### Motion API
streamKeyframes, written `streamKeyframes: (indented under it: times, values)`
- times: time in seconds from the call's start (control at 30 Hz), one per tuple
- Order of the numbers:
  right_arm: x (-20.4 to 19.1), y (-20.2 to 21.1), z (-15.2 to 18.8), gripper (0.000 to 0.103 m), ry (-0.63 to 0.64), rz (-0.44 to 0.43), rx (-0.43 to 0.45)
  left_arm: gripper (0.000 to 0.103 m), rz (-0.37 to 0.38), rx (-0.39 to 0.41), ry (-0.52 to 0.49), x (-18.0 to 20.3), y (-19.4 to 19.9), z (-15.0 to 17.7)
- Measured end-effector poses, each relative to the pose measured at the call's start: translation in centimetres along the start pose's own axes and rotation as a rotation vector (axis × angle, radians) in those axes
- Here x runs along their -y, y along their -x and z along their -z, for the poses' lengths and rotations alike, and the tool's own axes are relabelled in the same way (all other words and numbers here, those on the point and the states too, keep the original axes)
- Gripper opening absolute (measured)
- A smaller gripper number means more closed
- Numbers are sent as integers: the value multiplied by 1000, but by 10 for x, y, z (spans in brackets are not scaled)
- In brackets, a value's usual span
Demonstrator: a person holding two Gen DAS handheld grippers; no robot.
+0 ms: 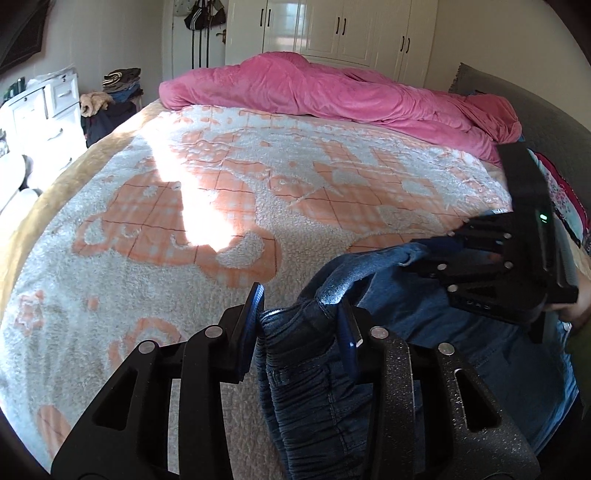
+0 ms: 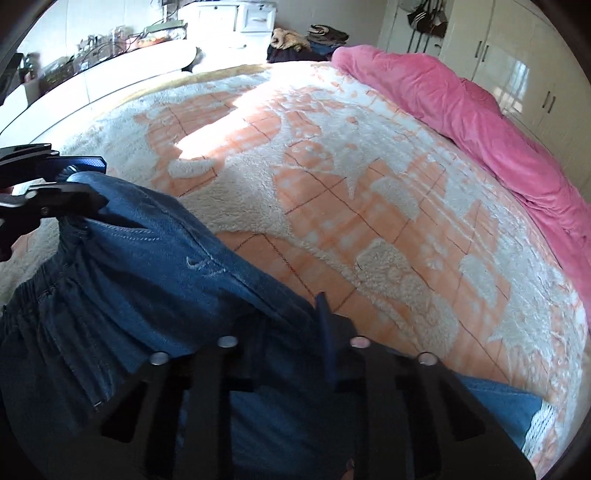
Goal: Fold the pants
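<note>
Pants [image 1: 303, 373]: blue denim, elastic gathered waistband, held up off the bedspread [image 1: 147, 221] at the near edge of the bed, bunched between the two tools. Stitched pocket seam shows on the panel in the right wrist view [image 2: 166, 258]; a lighter leg end lies on the bedspread at that view's lower right.

Left gripper [image 1: 303, 317]: jaws narrow, clamped on a fold of the waistband; blue pads press the denim from both sides. In the right wrist view it sits at the pants' upper left corner [image 2: 70, 177], fabric pinched between its fingers.

Right gripper [image 1: 439, 251]: at the other end of the waistband, fingertips buried in denim. From its own camera [image 2: 291, 325] one blue pad stands up against the cloth, the other finger is covered by fabric. Looks closed on the pants, cloth drapes over the jaws.

The bedspread is fluffy white with an orange grid pattern, and there's a bright sun patch [image 1: 207, 206] on it beyond the pants.

Pink duvet [image 1: 332, 88]: rumpled, heaped along the far side of the bedspread from the pants.

White wardrobe [image 1: 343, 29] behind the duvet, dark handles. White drawer unit [image 1: 55, 107] past the bedspread's far left corner, with a clothes pile [image 1: 114, 88] next to it. Bags [image 1: 205, 14] hang on the wall beside the wardrobe.
</note>
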State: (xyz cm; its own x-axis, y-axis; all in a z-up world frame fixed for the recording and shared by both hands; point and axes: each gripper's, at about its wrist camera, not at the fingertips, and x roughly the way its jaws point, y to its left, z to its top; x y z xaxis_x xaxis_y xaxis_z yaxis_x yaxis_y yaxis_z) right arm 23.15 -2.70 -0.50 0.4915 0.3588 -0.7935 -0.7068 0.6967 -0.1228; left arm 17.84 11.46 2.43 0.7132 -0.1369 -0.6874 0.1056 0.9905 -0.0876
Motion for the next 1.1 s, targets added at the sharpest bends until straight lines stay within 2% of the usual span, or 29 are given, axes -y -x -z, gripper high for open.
streamKeyframes:
  times: [0.23, 0.37, 0.57, 0.83, 1.1]
  values:
    - [2, 60, 20, 12, -144, -16, 117, 29, 19, 37, -17, 8, 20, 5]
    - [-4, 100, 38, 12, -214, -37, 185, 29, 73, 53, 6, 13, 34, 9]
    - [-36, 151, 72, 12, -260, -59, 262, 29, 78, 115, -36, 30, 70, 22]
    - [-90, 176, 120, 12, -254, -106, 260, 31, 70, 114, -22, 33, 106, 74]
    - [-129, 171, 156, 12, -253, -148, 216, 33, 22, 25, -69, 41, 117, 108]
